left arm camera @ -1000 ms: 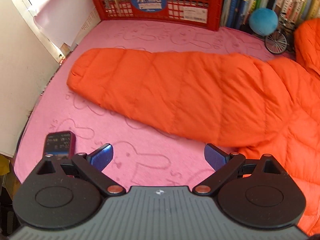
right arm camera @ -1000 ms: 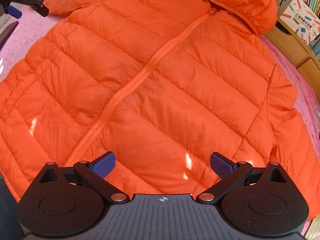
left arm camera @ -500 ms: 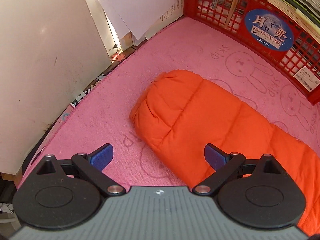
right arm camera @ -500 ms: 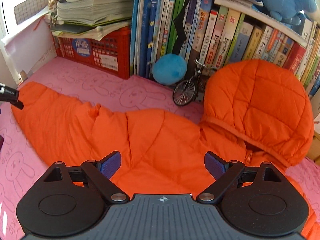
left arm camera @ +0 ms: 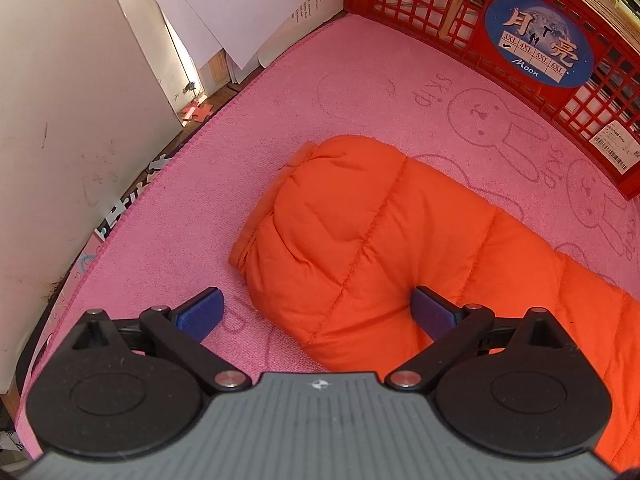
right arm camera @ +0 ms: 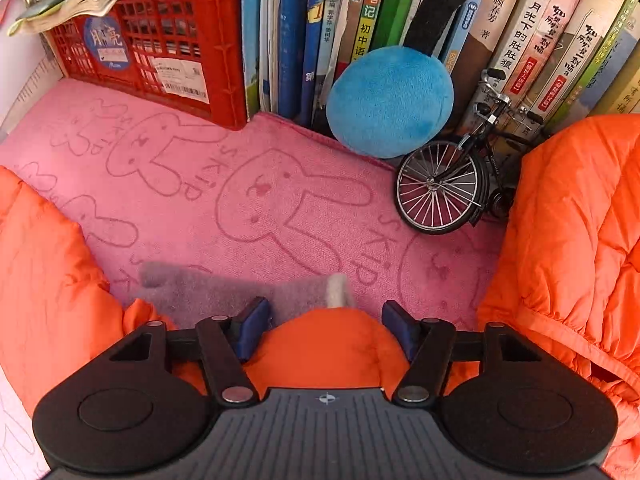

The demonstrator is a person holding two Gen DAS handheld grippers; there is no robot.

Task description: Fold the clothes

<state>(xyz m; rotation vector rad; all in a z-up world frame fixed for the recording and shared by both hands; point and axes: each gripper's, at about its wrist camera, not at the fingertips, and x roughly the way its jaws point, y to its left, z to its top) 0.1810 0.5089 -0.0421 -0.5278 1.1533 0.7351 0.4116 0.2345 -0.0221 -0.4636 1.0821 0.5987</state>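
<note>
The orange puffer jacket (left arm camera: 380,248) lies spread on the pink bunny-print towel (left arm camera: 320,92) (its hood (right arm camera: 568,216) rises beside a miniature bicycle (right arm camera: 444,188) and a blue plush ball (right arm camera: 390,102)). The left tongs (left arm camera: 316,310) are spread wide, straddling the sleeve cuff without pressing it. The right tongs (right arm camera: 326,328) are closing around a bulging fold of jacket, pads not visibly pinching.

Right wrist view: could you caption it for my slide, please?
Right gripper closing around a fold of orange jacket.
</note>
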